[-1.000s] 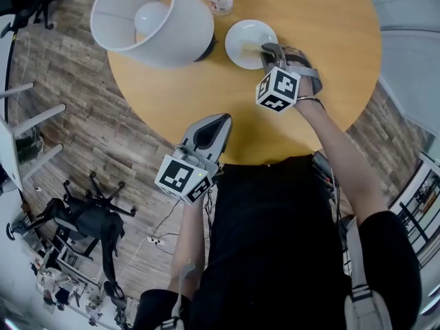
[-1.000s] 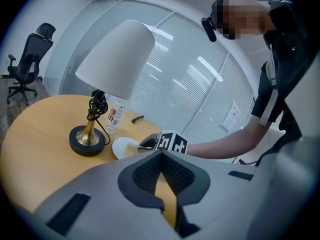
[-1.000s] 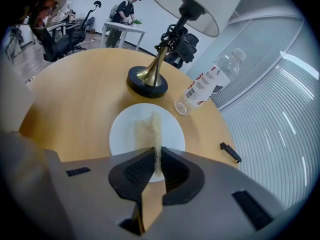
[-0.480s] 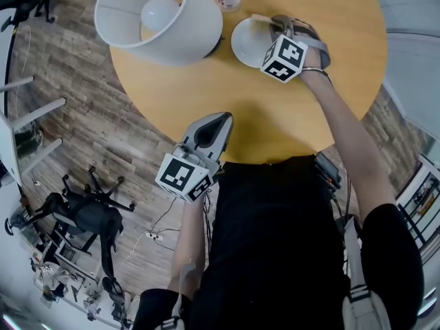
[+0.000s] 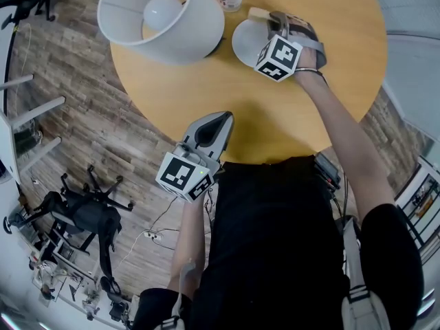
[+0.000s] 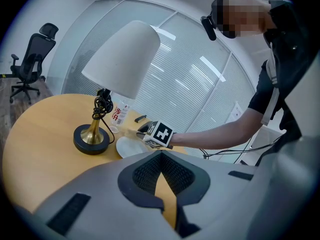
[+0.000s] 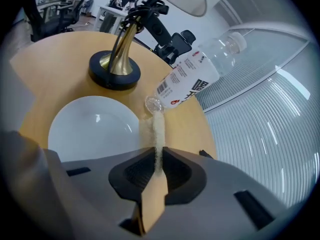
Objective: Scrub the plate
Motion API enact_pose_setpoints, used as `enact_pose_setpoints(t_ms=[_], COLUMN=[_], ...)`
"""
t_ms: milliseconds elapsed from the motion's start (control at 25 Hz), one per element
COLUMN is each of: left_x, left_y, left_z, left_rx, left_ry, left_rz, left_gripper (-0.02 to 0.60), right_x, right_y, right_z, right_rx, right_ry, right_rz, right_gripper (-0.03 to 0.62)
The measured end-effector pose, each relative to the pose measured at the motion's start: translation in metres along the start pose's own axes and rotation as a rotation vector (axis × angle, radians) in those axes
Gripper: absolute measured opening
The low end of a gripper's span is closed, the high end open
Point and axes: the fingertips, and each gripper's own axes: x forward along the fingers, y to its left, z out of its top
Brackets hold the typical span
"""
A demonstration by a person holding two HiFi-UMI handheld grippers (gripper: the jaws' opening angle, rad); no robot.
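A white plate (image 5: 245,41) lies on the round wooden table (image 5: 309,108) near the lamp; it also shows as plate (image 7: 92,129) and plate (image 6: 128,147). My right gripper (image 5: 275,21) is at the plate's far right rim, shut on a thin beige sponge (image 5: 260,12). In the right gripper view the sponge (image 7: 158,126) sticks out of the right gripper (image 7: 157,156) along the plate's right edge, pointing at the bottle's cap. My left gripper (image 5: 212,124) hangs over the table's near edge, shut and holding nothing; left gripper (image 6: 162,159) faces the plate.
A table lamp with a white shade (image 5: 161,19) and a brass and black base (image 7: 115,71) stands left of the plate. A plastic water bottle (image 7: 195,84) stands just beyond it. A small black item (image 6: 140,118) lies farther back. Office chairs and a tripod stand on the wood floor.
My right gripper has carried the sponge from the plate's near right side to its far right rim. The left gripper has not moved.
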Motion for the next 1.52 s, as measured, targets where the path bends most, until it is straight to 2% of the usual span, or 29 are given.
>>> enact_pose_setpoints(t_ms=[200, 520, 1120, 1320, 1520], left_x=[-0.004, -0.006, 0.0, 0.001, -0.002], left_y=[-0.003, -0.011, -0.013, -0.012, -0.014], left_z=[-0.005, -0.004, -0.005, -0.007, -0.007], left_rx=[0.005, 0.021, 0.021, 0.02, 0.02], left_ry=[-0.002, 0.002, 0.011, 0.015, 0.012], left_rz=[-0.002, -0.016, -0.043, -0.039, -0.028], left_gripper=[0.011, 0.011, 0.011, 0.011, 0.011], right_x=[-0.018, -0.043, -0.1, -0.085, -0.058], right_y=[0.018, 0.056, 0.102, 0.099, 0.089], right_z=[0.0, -0.004, 0.004, 0.004, 0.005], right_rx=[-0.033, -0.095, -0.103, -0.1, -0.098], right_ry=[-0.024, -0.046, -0.144, -0.128, -0.1], right_rz=[-0.048, -0.039, 0.086, 0.103, 0.156], right_gripper=[0.029, 0.029, 0.029, 0.029, 0.029])
